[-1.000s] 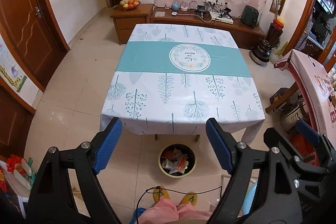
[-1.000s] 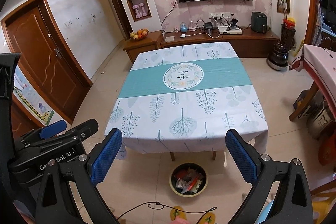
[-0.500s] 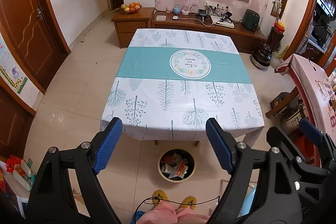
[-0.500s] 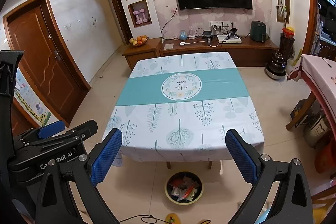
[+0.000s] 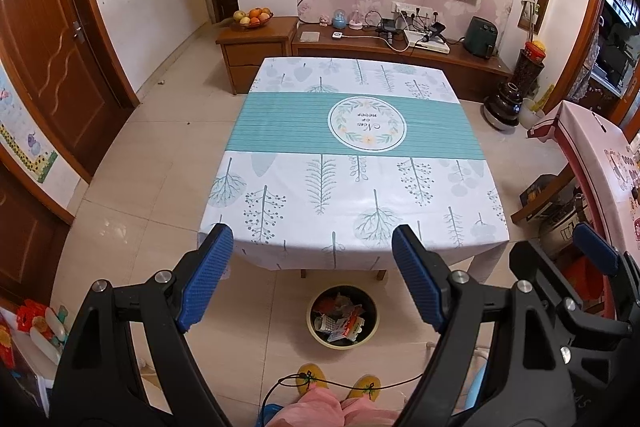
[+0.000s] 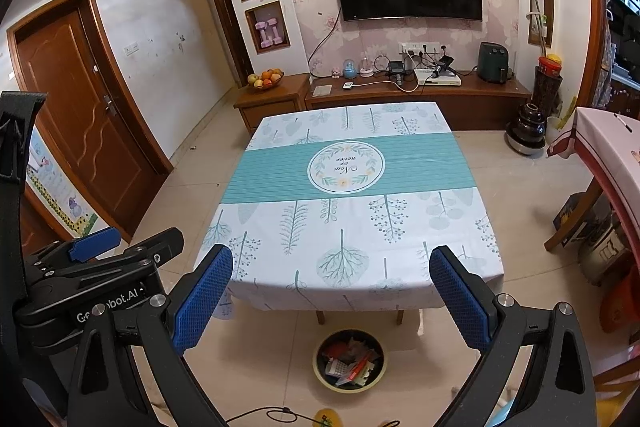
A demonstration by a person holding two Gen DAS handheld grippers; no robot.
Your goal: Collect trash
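A round yellow-rimmed bin [image 5: 342,342] stands on the floor under the table's near edge, holding several wrappers and papers; it also shows in the right wrist view [image 6: 349,387]. The table [image 5: 352,187] with a white and teal leaf-print cloth has nothing on it, also in the right wrist view [image 6: 348,227]. My left gripper [image 5: 312,243] is open and empty, held high in front of the table. My right gripper [image 6: 330,263] is open and empty, beside it to the right. Each gripper shows at the edge of the other's view.
A wooden TV cabinet [image 6: 416,95] with a fruit bowl [image 6: 265,79] stands behind the table. A brown door [image 6: 88,123] is at the left. A second covered table [image 5: 600,155] and clutter stand at the right. My feet in yellow slippers [image 5: 312,383] are near the bin.
Both grippers have risen and tilted up, so the table and bin sit lower in view and more of the wall shows. Both stay open and empty.
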